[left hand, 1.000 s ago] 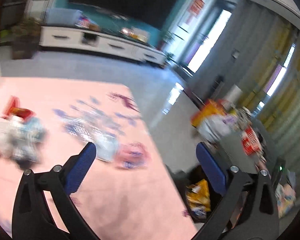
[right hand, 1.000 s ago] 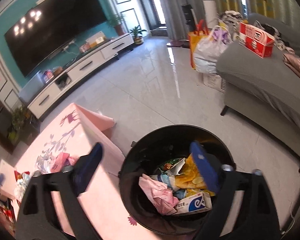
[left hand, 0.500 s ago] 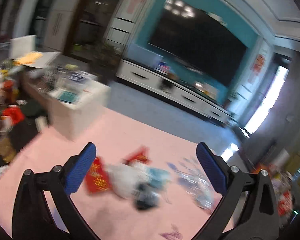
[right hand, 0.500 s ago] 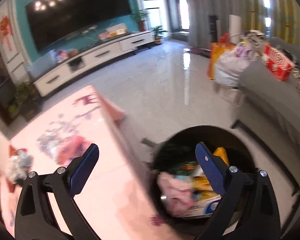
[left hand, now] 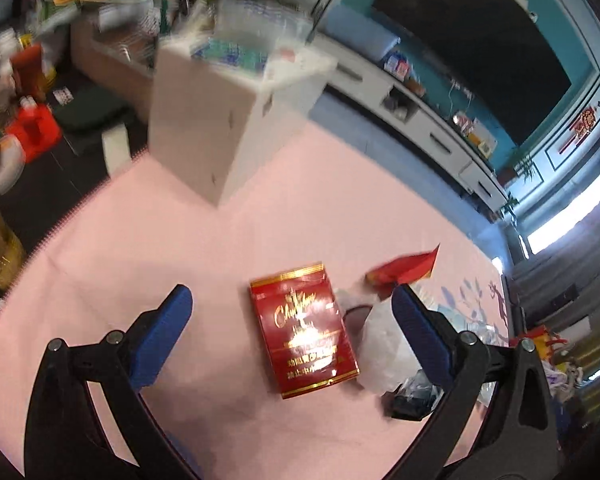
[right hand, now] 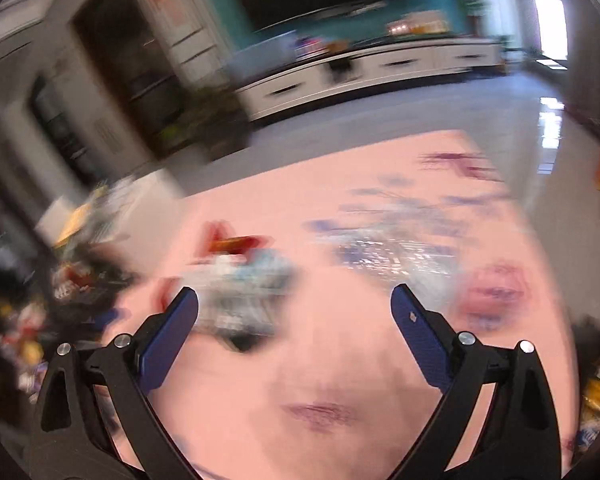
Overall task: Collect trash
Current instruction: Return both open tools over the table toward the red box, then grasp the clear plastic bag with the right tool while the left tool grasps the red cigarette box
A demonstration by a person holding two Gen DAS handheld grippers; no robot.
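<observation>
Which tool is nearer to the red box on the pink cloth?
Left. The left tool is open with the red box lying between its fingers. The right tool, also open, points at blurred trash farther along the cloth; the box cannot be made out there.

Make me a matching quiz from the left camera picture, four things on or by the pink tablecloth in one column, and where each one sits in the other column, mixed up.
Things
1. red box with gold lettering
2. white crumpled plastic
3. red packet
4. white cabinet

Places
A. beyond the far edge of the pink tablecloth
B. flat on the cloth, between the fingers of the open left hand-held gripper
C. past the plastic, tipped up at one corner
D. touching the box's right side

Pairs: 1-B, 2-D, 3-C, 4-A
</observation>
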